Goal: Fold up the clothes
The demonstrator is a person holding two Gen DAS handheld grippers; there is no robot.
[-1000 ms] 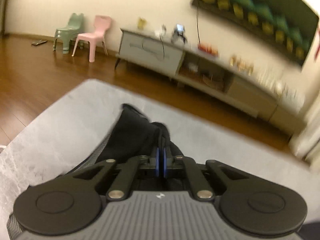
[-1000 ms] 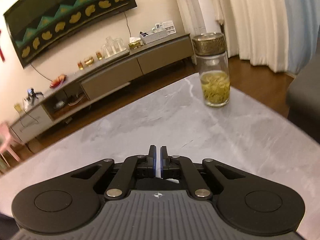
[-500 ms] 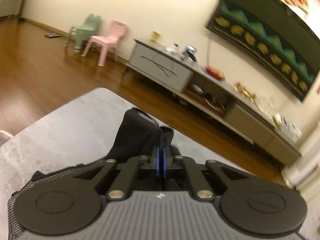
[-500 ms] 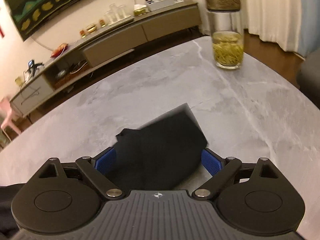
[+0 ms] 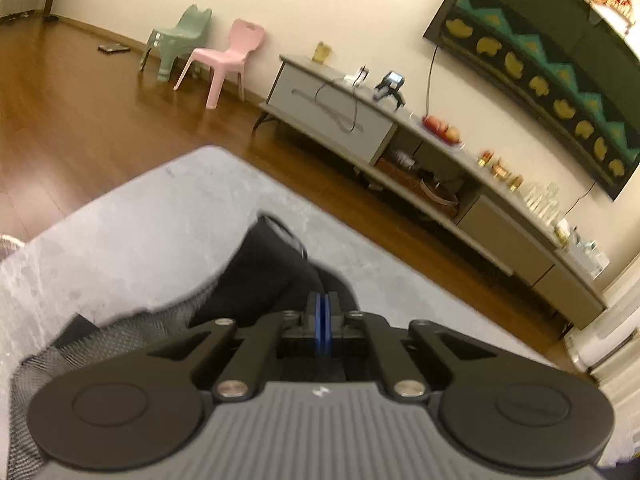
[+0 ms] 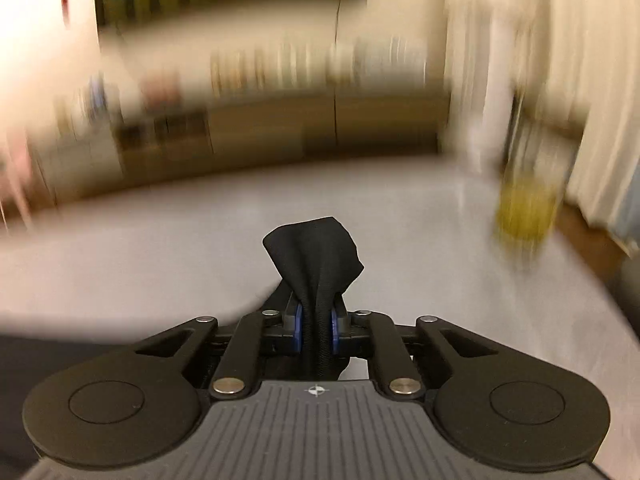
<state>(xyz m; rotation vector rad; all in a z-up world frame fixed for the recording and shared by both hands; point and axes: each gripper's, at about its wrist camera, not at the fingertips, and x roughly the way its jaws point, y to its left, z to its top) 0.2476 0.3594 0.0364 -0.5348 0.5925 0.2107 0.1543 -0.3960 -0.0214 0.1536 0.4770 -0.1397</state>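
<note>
A black garment [image 5: 264, 276] with a grey mesh lining [image 5: 120, 332] lies bunched on the grey marble table [image 5: 140, 220]. My left gripper [image 5: 322, 304] is shut, its blue pads pressed together, and the cloth rises right up to its tips. In the right wrist view, my right gripper [image 6: 316, 320] is closing its jaws on a gathered corner of the black garment [image 6: 316, 248]. The cloth is pinched between the blue pads and sticks up beyond them, over the table [image 6: 440, 280]. This view is heavily blurred by motion.
A glass jar of yellow-green tea [image 6: 524, 208] stands on the table to the right, smeared by blur. Beyond the table's far edge are wooden floor, a long low TV cabinet [image 5: 400, 152], a pink chair [image 5: 228, 60] and a green chair [image 5: 180, 36].
The right gripper went from shut and empty to wide open over a corner of the black cloth, then closed on it, and is swinging. The left gripper stayed shut and rolled a little.
</note>
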